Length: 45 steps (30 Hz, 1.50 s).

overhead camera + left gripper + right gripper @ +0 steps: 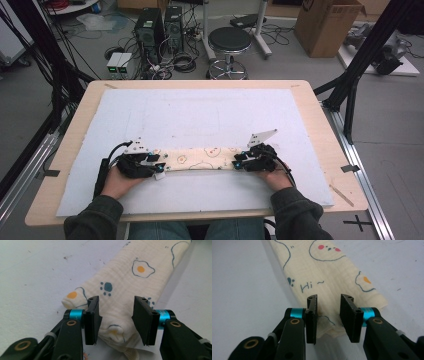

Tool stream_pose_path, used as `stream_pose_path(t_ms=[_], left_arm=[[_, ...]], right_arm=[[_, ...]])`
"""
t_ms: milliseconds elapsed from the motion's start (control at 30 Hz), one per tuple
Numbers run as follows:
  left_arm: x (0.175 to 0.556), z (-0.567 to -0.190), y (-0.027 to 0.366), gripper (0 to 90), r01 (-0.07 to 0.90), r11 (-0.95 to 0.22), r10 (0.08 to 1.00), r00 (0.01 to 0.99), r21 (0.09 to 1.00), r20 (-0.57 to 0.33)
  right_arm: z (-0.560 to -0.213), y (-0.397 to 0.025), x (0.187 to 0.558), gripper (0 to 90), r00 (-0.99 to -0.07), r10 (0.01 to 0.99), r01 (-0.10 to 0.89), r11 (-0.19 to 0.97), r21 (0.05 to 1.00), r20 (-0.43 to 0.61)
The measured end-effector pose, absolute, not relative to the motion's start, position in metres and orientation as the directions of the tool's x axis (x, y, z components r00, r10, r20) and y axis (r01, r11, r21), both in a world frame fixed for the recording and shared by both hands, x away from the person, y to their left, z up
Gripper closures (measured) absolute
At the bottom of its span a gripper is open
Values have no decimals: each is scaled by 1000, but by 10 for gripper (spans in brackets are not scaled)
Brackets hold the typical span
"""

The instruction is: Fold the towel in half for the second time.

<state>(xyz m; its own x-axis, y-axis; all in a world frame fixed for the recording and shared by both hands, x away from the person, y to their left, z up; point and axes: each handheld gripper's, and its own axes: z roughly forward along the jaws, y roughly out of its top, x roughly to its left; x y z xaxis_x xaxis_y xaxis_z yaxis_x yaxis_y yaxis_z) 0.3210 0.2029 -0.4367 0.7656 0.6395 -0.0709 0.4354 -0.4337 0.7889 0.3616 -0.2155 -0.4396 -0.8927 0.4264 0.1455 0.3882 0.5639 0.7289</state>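
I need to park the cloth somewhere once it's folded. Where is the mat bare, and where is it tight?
The white mat is bare from the folded cloth to the far table edge, and in a narrower strip between cloth and the person's side. It is crowded at the cloth's ends, where the left gripper and right gripper sit open.

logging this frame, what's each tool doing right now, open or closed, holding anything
Left tool: open, jaws astride one end of the folded printed cloth, not clamped.
Right tool: open, jaws astride the cloth's other end, not clamped.

right gripper (329, 312) jaws stand apart over the end of the folded printed cloth (329, 272) on white mat (242, 290)
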Motion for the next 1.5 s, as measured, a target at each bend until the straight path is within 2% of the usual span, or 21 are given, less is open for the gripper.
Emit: stream_pose_path(t_ms=[133, 367, 533, 700, 867, 1167, 1500], left_arm=[[322, -431, 212, 529, 440, -367, 656, 747, 820, -107], [334, -428, 218, 505, 468, -275, 715, 683, 840, -146], [345, -433, 217, 510, 509, -260, 747, 645, 820, -163], [351, -439, 220, 511, 556, -264, 746, 636, 788, -199], [353, -444, 217, 548, 580, -274, 735, 641, 767, -222], [351, -443, 215, 780, 567, -319, 715, 670, 759, -200], [349, -434, 215, 814, 535, -289, 737, 653, 794, -172]], right_arm=[[-437, -216, 361, 600, -891, 424, 393, 541, 744, 161], [-422, -224, 372, 503, -870, 451, 411, 436, 800, 201], [-422, -224, 386, 475, -821, 528, 473, 419, 775, 216], [-433, -223, 396, 478, -799, 552, 521, 440, 731, 237], [-441, -221, 402, 548, -793, 547, 553, 465, 691, 267], [-439, -215, 397, 780, -829, 509, 510, 519, 686, 231], [-425, -213, 391, 808, -846, 499, 471, 537, 700, 186]])
